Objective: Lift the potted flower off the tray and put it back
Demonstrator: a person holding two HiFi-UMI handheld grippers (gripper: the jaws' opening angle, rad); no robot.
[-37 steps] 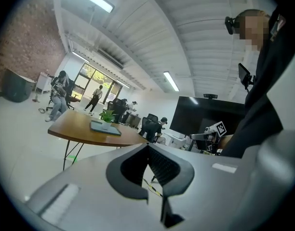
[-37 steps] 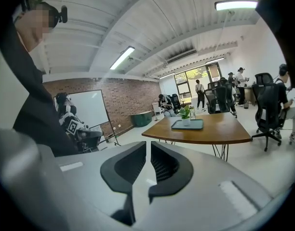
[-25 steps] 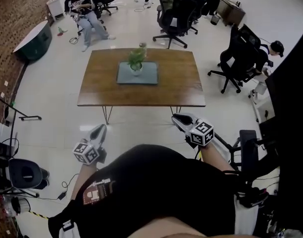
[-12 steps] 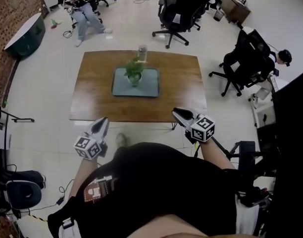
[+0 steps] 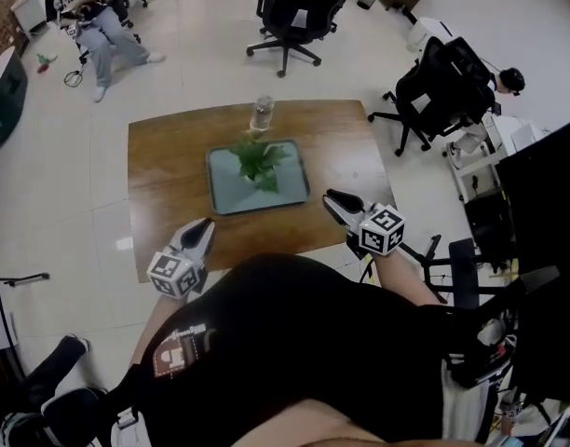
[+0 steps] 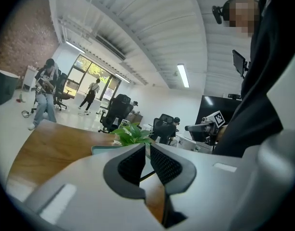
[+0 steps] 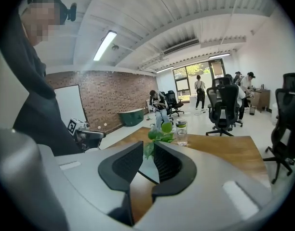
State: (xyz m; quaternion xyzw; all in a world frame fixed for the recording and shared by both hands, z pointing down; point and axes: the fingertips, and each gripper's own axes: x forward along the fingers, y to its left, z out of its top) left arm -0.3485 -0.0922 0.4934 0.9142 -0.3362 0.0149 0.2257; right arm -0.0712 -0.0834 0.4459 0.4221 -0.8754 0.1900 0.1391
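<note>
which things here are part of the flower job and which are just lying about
For the job:
- potted flower
- tray under it
- left gripper and right gripper, nothing between their fingers

Just lying about:
- water bottle, on the table beyond the tray
- office chairs on the floor behind

An open-plan office: black wheeled office chairs [image 5: 290,7] stand about a pale glossy floor [image 5: 61,203], a brown wooden table [image 5: 164,170] sits mid-room, a dark flat monitor [image 6: 224,105] stands at one side, long ceiling strip lights [image 7: 104,44] run overhead, and a red brick wall [image 7: 106,105] closes one end
</note>
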